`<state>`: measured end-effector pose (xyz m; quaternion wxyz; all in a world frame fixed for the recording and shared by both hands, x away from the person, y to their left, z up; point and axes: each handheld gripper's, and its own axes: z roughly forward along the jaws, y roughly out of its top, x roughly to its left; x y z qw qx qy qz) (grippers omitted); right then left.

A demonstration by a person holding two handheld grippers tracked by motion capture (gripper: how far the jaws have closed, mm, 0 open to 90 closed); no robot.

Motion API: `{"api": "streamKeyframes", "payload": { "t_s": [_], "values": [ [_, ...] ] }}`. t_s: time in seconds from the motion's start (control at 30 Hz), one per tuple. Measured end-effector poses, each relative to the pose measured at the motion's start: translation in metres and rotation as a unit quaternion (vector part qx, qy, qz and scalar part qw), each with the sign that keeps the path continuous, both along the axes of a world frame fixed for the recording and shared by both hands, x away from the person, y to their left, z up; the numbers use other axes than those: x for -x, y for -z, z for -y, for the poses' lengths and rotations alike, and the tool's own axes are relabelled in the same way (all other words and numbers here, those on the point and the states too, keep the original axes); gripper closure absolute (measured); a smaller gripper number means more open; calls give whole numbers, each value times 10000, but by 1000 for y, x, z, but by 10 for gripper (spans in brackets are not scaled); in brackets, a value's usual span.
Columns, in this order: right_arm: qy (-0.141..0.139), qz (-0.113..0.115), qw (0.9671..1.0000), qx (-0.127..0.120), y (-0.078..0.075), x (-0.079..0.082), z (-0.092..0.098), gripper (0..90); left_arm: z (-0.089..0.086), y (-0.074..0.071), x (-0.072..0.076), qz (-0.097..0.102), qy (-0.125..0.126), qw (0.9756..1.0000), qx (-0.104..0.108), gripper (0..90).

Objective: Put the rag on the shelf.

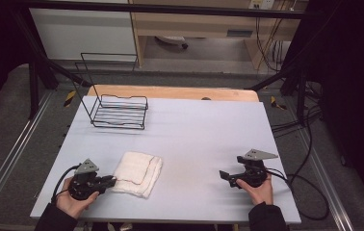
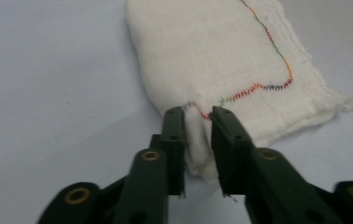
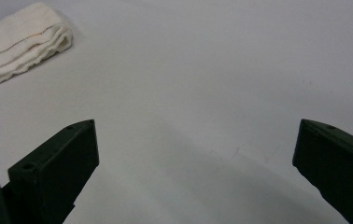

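White cotton cloth (image 1: 137,173), folded into a thick pad with a line of multicoloured stitching across its top, lies on the pale bench (image 1: 194,130) near the front edge, left of centre. Black wire rack (image 1: 120,111) stands at the far left of the bench, well apart from the cloth.

Left claw (image 2: 198,116): jaws narrow, straddling the near corner of the cloth. In the left gripper view a ridge of fabric stands between the two pads. Whether the pads actually press on it cannot be told; a thin gap seems to show on either side.

Right claw (image 3: 195,140): jaws wide, nothing between them, held low over bare bench at the near right, pointing toward the cloth.

Judgement on the step in hand: taking hold of the cloth corner with the left claw. To do it well:
- Bite deep enough to take every layer of the fold, not just the top ply, or the pad will fall open on lifting.
- Keep the pads level with the bench so the lower jaw slides under the bottom layer.
- Close fully before any lift.
- Bring the right claw to the opposite edge for a second hold if the cloth is to be carried flat.
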<state>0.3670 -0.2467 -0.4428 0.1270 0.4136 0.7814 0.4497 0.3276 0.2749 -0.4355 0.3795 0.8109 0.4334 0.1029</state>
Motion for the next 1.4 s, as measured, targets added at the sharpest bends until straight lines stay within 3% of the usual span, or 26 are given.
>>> {"api": "streamKeyframes", "payload": {
  "t_s": [0.27,0.43,0.63,0.7,0.87,1.0,1.2,1.23,1.4],
  "values": [
    [13,1,10000,2,0,0,-1,8,-4,-9,-7,220,-153,9996,120,464],
    [-2,-29,10000,10,0,0,-1,8,-5,-12,-17,277,-233,9991,221,389],
    [-14,-30,10000,22,1,-1,-2,9,-3,-13,-32,260,-304,9988,266,360],
    [-5,-30,10000,21,1,-1,-2,9,-1,-15,-44,235,-385,9983,357,359],
    [-34,-24,10000,58,0,-1,-6,9,6,-17,-60,337,-434,9979,354,360],
    [-47,-44,10000,58,0,-1,-7,9,15,-14,-74,339,-409,9984,204,373],
    [-42,-24,10000,58,0,-1,-6,9,22,-3,-90,145,-478,9986,198,453],
    [-60,-34,10000,69,1,-2,-7,9,23,-1,-91,106,-480,9986,183,502],
    [-56,-55,10000,51,1,-3,-8,9,24,6,-97,-48,-380,9991,191,585]
  ]
}}
